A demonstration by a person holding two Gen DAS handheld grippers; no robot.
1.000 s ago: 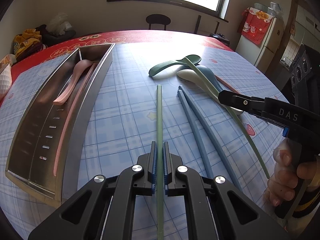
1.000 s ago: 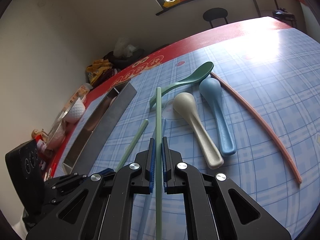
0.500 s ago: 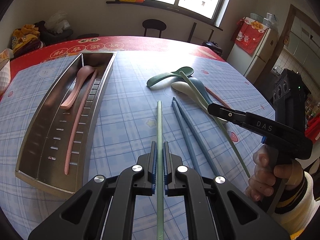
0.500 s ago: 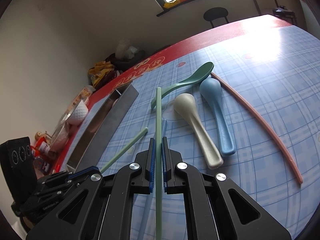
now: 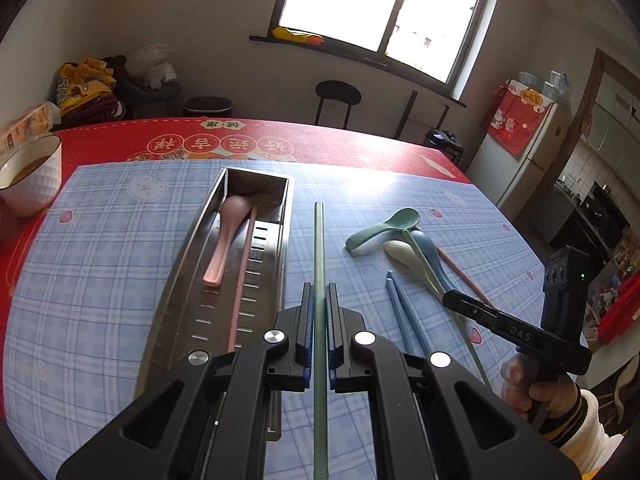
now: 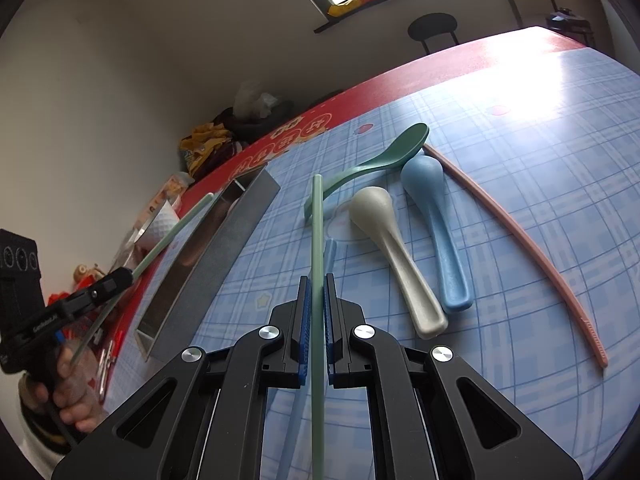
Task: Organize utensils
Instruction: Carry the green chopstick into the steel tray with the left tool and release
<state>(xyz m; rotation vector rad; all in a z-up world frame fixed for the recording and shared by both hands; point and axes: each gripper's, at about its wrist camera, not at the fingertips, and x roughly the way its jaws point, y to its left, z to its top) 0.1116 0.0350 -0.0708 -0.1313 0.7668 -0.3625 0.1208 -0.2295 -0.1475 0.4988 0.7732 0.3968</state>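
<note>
My left gripper [image 5: 319, 294] is shut on a green chopstick [image 5: 319, 248], held above the table just right of the steel utensil tray [image 5: 176, 288]. The tray holds a pink spoon [image 5: 224, 236] and a pink chopstick [image 5: 243, 276]. My right gripper [image 6: 316, 286] is shut on a second green chopstick [image 6: 317, 224], above the table. Below it lie a green spoon [image 6: 384, 156], a cream spoon [image 6: 384, 232], a blue spoon [image 6: 436, 212], a pink chopstick [image 6: 520, 236] and two blue chopsticks [image 5: 404, 316]. The right gripper also shows in the left wrist view [image 5: 450, 298].
A white bowl [image 5: 28, 176] stands at the table's left edge on the red cloth. A stool [image 5: 338, 98] and a fridge [image 5: 524, 152] stand beyond the table. Clothes and bags are piled at the far left.
My left gripper has lifted its green chopstick and swung left toward the tray. The right gripper has risen slightly with its chopstick.
</note>
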